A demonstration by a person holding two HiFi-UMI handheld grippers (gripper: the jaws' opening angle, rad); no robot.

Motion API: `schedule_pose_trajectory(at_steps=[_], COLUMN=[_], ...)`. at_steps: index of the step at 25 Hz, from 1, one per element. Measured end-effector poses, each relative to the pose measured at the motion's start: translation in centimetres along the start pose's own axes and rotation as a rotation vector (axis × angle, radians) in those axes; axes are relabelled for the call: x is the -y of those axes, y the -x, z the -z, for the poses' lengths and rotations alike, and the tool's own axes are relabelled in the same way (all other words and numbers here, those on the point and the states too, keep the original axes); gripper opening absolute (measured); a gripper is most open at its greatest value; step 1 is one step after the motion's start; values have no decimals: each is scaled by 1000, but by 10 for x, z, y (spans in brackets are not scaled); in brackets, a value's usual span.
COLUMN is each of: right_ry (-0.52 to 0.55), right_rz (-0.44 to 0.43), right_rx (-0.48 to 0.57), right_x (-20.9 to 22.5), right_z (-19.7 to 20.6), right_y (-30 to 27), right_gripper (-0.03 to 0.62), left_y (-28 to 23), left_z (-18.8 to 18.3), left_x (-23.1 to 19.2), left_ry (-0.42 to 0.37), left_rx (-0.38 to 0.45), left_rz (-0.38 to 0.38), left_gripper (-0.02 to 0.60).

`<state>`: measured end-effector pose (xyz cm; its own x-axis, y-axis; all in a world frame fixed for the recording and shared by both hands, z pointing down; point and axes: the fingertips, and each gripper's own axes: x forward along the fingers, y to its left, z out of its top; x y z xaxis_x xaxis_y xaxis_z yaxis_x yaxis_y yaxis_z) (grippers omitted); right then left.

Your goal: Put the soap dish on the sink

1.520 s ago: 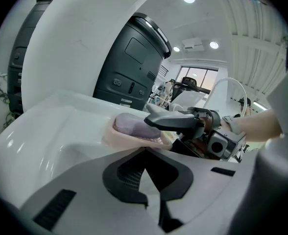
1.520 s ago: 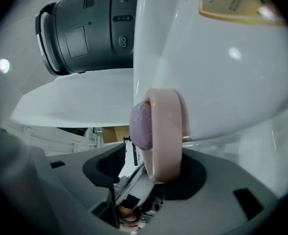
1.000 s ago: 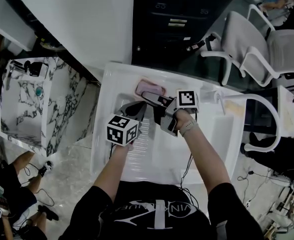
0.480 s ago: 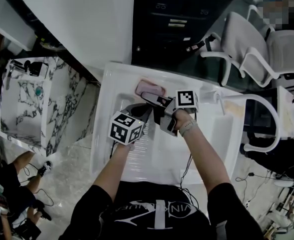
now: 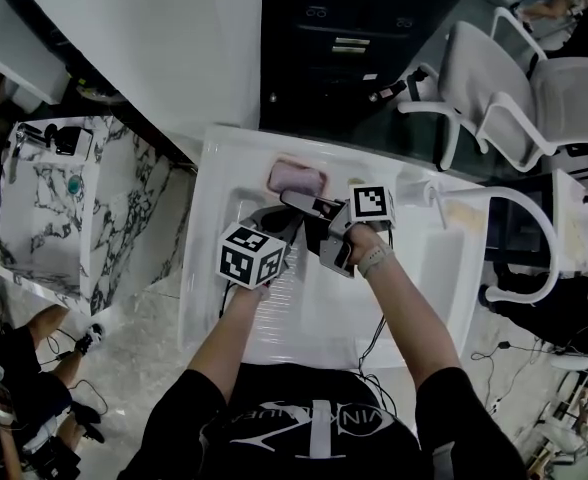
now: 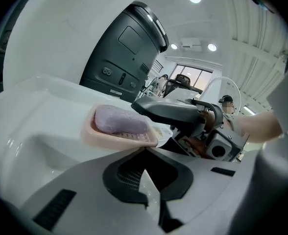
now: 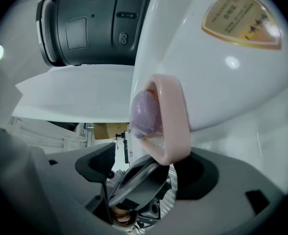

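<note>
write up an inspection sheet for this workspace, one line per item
surface: white sink, ribbed basin bare
job's things: pink soap dish sits on the sink's back ledge, purple soap in it
clutter: nothing seen
grippers: left gripper shut, empty; right gripper open at the dish's near end
cables: black cable hangs under the right forearm
surroundings: white chairs, dark cabinet, marble-patterned unit

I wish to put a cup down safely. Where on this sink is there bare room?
Bare: the sink rim left of the soap dish, and the wide part between the right forearm and the sink's right edge. Crowded: just in front of the dish, where the left hand-held gripper and right hand-held gripper meet.
</note>
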<state>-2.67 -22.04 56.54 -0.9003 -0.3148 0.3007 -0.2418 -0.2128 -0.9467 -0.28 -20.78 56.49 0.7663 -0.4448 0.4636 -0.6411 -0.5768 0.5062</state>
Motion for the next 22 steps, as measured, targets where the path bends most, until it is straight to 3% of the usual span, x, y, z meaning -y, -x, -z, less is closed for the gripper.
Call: schedule_pose_trajectory(at_steps=[9, 22], right_ry=[13, 27], right_rz=[-75, -105], right_rx=[-5, 15], right_x=[-4, -4], right_z=[8, 17], right_y=[10, 21], right_gripper=[341, 337], left_y=[0, 11], left_z=[-8, -13], left_x=[-7, -14], left_ry=[59, 52], left_rx=[46, 64], left_rz=[-9, -38], left_gripper=[14, 14])
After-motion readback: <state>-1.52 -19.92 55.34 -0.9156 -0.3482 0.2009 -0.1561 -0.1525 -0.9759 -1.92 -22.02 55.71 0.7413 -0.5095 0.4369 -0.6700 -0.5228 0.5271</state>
